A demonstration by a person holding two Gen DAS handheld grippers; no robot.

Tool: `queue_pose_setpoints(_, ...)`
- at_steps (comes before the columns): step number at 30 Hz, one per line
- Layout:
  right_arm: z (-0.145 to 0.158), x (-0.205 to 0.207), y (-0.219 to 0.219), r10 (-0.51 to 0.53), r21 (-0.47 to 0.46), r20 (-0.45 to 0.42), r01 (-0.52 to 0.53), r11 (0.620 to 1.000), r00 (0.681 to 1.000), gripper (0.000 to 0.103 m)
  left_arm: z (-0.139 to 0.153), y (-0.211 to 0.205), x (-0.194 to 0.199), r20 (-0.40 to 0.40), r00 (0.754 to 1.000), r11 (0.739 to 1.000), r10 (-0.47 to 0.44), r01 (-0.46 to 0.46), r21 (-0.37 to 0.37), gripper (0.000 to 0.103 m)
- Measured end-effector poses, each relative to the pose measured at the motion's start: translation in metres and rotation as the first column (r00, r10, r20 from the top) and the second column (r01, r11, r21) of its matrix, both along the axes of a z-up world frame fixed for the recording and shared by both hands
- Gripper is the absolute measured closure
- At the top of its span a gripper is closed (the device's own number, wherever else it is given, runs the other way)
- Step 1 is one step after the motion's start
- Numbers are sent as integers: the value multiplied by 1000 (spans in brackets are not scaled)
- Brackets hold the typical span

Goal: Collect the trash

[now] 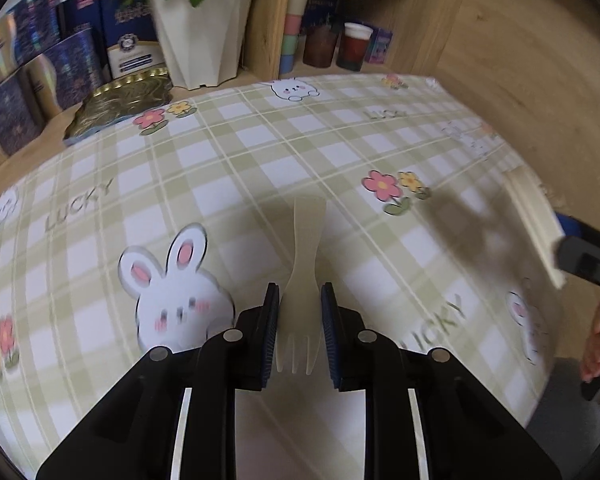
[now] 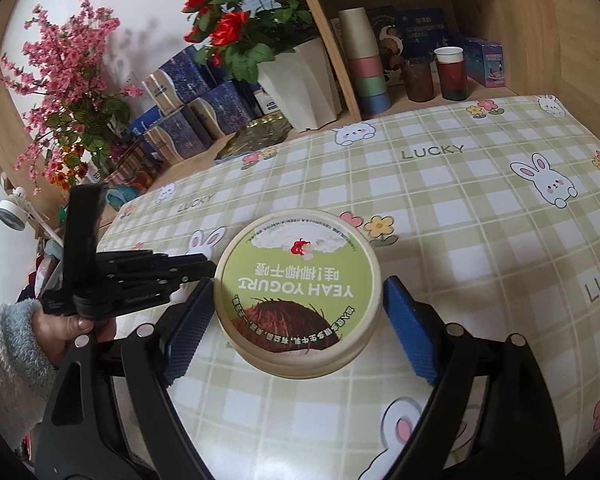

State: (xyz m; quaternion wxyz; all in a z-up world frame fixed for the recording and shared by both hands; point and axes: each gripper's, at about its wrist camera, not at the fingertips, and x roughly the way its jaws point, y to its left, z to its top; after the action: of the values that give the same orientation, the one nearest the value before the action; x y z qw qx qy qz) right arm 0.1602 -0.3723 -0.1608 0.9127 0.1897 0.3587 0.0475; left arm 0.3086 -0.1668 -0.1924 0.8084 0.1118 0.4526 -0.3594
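Observation:
A cream plastic fork [image 1: 304, 264] lies lengthwise between the blue pads of my left gripper [image 1: 300, 292], tines toward the camera. The pads press on its sides, so the gripper is shut on it just above the checked tablecloth [image 1: 228, 148]. My right gripper [image 2: 298, 286] stands wide with both pads against a round yogurt tub [image 2: 300, 280] that has a green lid. In the left wrist view the tub's cream rim [image 1: 536, 232] shows at the right edge, raised over its shadow. The left gripper [image 2: 204, 268] also appears in the right wrist view, held by a hand in a fuzzy sleeve [image 2: 8, 356].
At the table's back stand a white flower pot [image 2: 300, 88], dark blue boxes [image 2: 180, 128], a gold tray [image 1: 120, 104], stacked pastel cups [image 2: 368, 68] and two filled cups [image 2: 452, 76] in a wooden shelf. A wooden wall [image 1: 540, 60] closes the right side.

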Motion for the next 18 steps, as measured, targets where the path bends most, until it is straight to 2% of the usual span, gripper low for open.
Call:
queue_pose_setpoints(10, 12, -44, 36, 51, 15, 5, -51, 999, 999, 19, 32, 55, -84, 11, 998, 996, 66, -65, -54, 82)
queue_pose_setpoints(18, 20, -83, 61, 77, 32, -1, -77, 997, 997, 19, 54, 96, -146, -37, 994, 985, 105, -109, -132, 82)
